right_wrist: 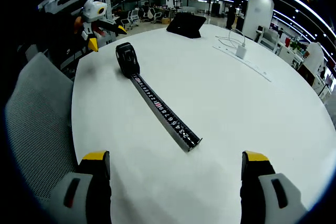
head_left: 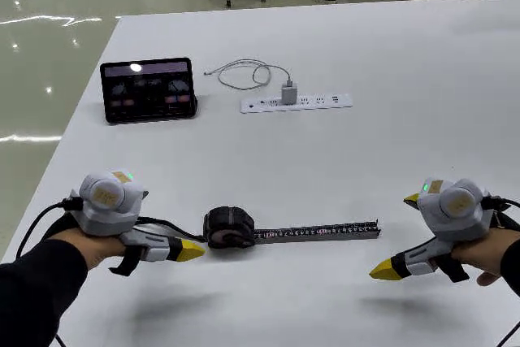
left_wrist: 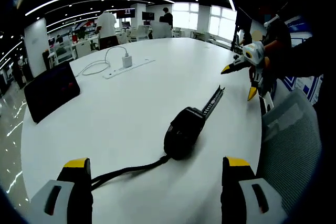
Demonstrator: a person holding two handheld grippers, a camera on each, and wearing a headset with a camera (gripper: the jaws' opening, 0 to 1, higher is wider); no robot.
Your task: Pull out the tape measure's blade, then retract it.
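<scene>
Tape measure flat on the white table (head_left: 390, 79), blade out; both claws spread wide, gripping nothing.
The black case (head_left: 228, 227) lies on its side, and the blade (head_left: 317, 232) runs flat from it towards the right gripper (right_wrist: 176, 156), which hovers beyond the blade's hooked end, apart from it. The left gripper (left_wrist: 156, 165) sits just beside the case on the opposite side, not touching it; the case's black strap (left_wrist: 126, 170) trails towards it. Well behind the case stand a tablet (head_left: 148, 89) and a power strip (head_left: 296, 103) with a charger (head_left: 289, 92) plugged in.
</scene>
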